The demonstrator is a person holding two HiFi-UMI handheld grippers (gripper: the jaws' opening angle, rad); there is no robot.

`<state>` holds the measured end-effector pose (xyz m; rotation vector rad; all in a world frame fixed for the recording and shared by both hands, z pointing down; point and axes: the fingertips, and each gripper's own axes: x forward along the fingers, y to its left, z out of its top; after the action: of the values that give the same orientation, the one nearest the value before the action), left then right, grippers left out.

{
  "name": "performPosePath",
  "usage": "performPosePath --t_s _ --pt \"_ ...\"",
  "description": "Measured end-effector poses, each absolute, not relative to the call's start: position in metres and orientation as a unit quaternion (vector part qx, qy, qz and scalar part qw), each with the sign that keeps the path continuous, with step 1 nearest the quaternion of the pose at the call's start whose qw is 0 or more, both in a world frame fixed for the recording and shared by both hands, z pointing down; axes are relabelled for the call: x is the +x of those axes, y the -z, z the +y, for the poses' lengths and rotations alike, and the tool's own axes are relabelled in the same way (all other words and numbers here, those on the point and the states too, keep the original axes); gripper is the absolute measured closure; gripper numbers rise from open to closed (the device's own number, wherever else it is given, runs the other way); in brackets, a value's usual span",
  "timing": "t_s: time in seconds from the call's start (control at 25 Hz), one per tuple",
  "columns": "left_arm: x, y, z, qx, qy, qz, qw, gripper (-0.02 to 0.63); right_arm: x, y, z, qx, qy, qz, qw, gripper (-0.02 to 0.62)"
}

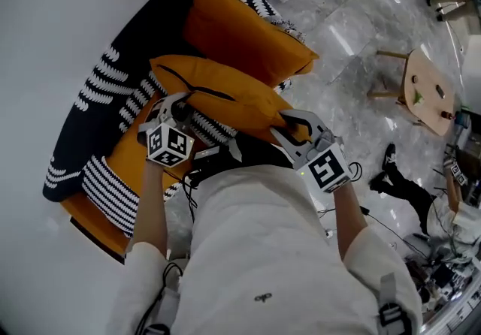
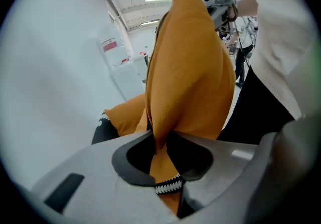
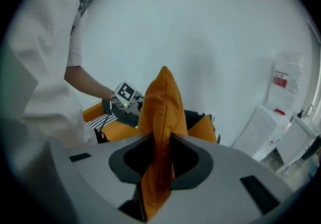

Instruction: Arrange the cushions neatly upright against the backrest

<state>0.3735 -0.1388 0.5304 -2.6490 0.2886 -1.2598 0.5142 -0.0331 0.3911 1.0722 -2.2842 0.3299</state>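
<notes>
Evidently the left gripper point(image 1: 177, 110) and the right gripper point(image 1: 291, 128) each had its jaws closed narrow on one end seam of the orange cushion point(image 1: 225, 99). Held so, the cushion hung stretched between them, just in front of the patterned backrest point(image 1: 105, 101) and not yet leaning on it. I judge this two-end hold kept it straight for standing up. A second cushion point(image 1: 240, 33) lay further along the backrest.

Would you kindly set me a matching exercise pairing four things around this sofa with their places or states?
1 near orange cushion
2 far orange cushion
3 patterned throw
4 round wooden table

A stands on the floor
B draped over the sofa
C pinched by the left hand-held gripper and right hand-held gripper
D lies ungripped at its far end

Pairs: 1-C, 2-D, 3-B, 4-A
</notes>
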Motion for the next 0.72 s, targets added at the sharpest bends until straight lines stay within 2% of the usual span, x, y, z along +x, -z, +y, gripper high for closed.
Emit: performPosePath --t_s 0.44,0.72 --pt "0.398 -0.566 -0.187 -0.850 0.502 0.075 0.143 0.563 0.543 -0.541 -0.039 0.448 -0.265 -0.807 0.278 0.517" --pt "0.430 -0.629 -0.222 -0.827 0.542 0.043 0.142 0.565 0.566 -0.644 -0.070 0.443 -0.310 -0.773 0.332 0.515"
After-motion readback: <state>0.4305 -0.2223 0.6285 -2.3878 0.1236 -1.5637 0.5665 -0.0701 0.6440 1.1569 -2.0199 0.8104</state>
